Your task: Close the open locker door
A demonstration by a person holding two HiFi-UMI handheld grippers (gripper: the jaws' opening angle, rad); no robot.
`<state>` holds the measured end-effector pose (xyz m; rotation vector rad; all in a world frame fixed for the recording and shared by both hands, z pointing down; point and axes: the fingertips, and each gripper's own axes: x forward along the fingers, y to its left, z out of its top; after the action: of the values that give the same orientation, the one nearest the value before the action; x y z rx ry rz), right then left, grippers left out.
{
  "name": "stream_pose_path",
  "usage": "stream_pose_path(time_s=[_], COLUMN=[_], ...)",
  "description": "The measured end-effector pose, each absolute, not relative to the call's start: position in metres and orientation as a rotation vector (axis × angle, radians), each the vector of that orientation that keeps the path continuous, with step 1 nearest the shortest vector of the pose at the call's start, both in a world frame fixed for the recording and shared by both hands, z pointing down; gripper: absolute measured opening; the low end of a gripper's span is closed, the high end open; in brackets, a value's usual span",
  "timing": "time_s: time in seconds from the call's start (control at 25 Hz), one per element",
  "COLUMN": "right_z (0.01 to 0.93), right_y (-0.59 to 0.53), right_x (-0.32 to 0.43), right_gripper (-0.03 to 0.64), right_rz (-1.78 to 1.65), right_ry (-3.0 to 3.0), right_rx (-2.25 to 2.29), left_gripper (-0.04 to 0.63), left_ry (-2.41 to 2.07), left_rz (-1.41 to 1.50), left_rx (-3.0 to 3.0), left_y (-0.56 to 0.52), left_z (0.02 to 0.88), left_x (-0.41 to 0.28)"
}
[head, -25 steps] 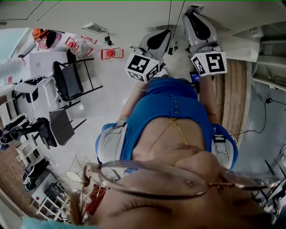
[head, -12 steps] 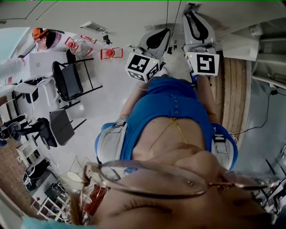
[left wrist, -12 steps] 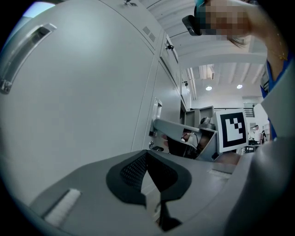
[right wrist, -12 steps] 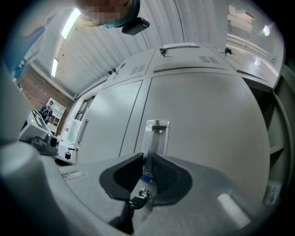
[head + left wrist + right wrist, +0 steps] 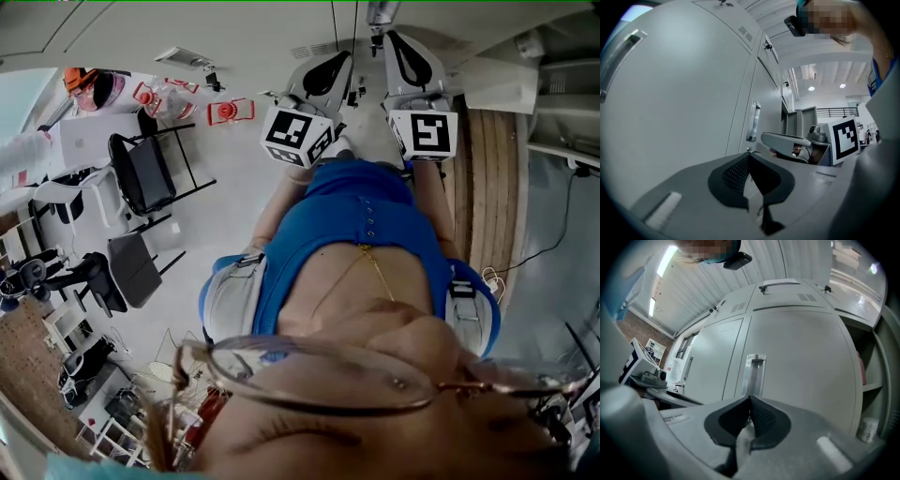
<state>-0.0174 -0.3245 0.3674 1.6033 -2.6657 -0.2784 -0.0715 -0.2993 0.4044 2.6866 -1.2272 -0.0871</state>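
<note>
In the right gripper view a grey locker door (image 5: 797, 357) with an upright metal handle (image 5: 753, 373) stands straight ahead of my right gripper (image 5: 750, 401). Its jaws have just been closing and now stand shut with nothing between them. Right of the door's edge an open compartment (image 5: 872, 376) with shelves shows. My left gripper (image 5: 750, 157) is shut and empty too, facing a row of grey locker doors (image 5: 684, 93) with a handle (image 5: 752, 122). In the head view both grippers are held out side by side, the left gripper (image 5: 323, 80) and the right gripper (image 5: 412, 56).
A white bottle (image 5: 867, 427) stands on a lower shelf of the open compartment. In the head view black chairs (image 5: 141, 169) and a desk (image 5: 75, 141) stand at the left. A wooden panel (image 5: 487, 187) and a cable (image 5: 553, 244) are at the right.
The right gripper's marker cube has shifted a little to the left and rolled until it sits square. The left gripper has stayed in place.
</note>
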Motion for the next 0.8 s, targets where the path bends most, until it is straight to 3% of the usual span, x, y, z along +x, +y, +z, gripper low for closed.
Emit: stream_pose_path(time_s=[0.8], right_z=[0.41], right_y=[-0.302], right_x=[-0.026], right_gripper=[0.003], right_rz=[-0.099], right_ry=[-2.626], right_rx=[1.494], left_gripper=[-0.006], left_ry=[-1.29], left_rz=[-0.037], left_rx=[2.669], left_y=[-0.295], left_z=[0.414], left_x=[-0.063])
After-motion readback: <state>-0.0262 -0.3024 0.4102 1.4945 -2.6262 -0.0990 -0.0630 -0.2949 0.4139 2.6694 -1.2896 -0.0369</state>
